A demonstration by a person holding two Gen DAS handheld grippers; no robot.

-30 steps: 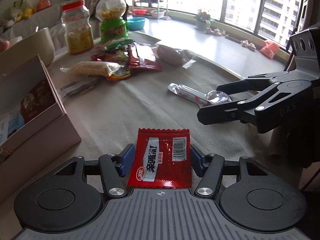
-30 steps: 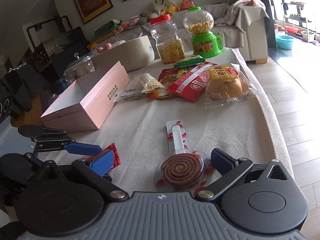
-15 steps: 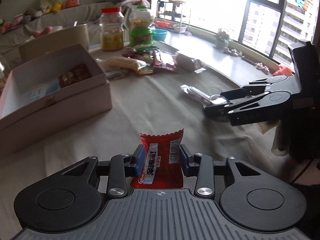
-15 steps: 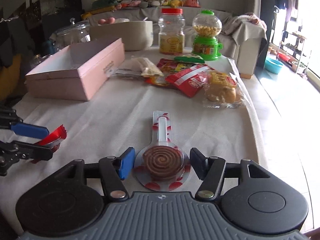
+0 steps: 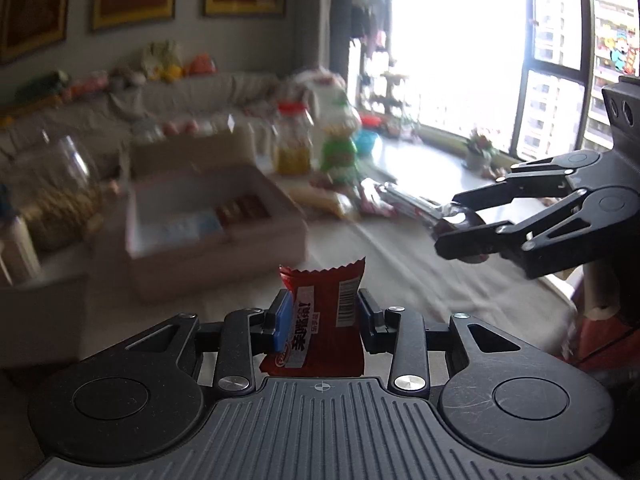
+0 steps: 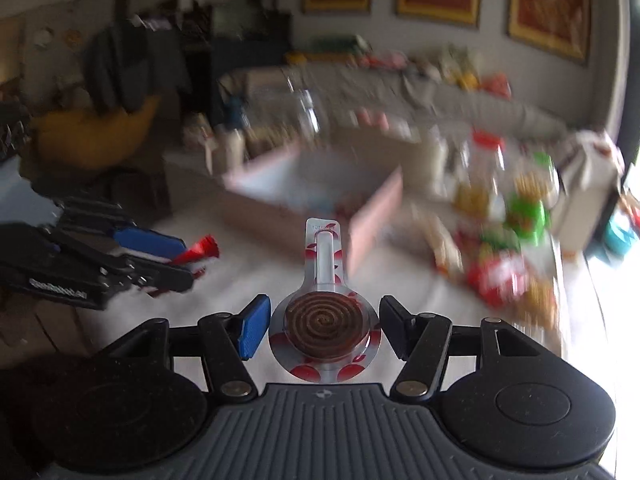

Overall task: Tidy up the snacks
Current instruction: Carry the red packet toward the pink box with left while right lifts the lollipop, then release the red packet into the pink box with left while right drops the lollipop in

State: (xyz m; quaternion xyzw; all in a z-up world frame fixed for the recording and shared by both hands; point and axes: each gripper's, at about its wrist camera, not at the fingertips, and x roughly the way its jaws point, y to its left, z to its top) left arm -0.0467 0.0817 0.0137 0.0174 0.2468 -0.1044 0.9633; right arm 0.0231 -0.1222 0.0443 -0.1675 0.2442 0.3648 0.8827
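A red snack packet (image 5: 324, 304) stands upright between the blue pads of my left gripper (image 5: 322, 316), which is shut on it and holds it above the tablecloth. My right gripper (image 6: 324, 324) is shut on a spiral lollipop (image 6: 325, 256) in a clear red-spotted wrapper, stick pointing forward. In the left wrist view the right gripper (image 5: 448, 224) hangs at the right with the lollipop (image 5: 412, 202) off the table. In the right wrist view the left gripper (image 6: 186, 262) and its packet (image 6: 204, 250) are at the left. An open pink box (image 5: 224, 256) (image 6: 376, 208) lies ahead of both.
Behind the box stand a red-lidded jar (image 5: 294, 144), a green candy dispenser (image 5: 340, 144) and a glass jar (image 5: 60, 196). A blurred pile of snack packets (image 6: 496, 276) lies at the table's right side. The table edge drops off at the right, towards the window.
Both grippers closed on their snacks, the left on the red packet and the right on the lollipop. Both lifted them off the cloth and swung towards the pink box.
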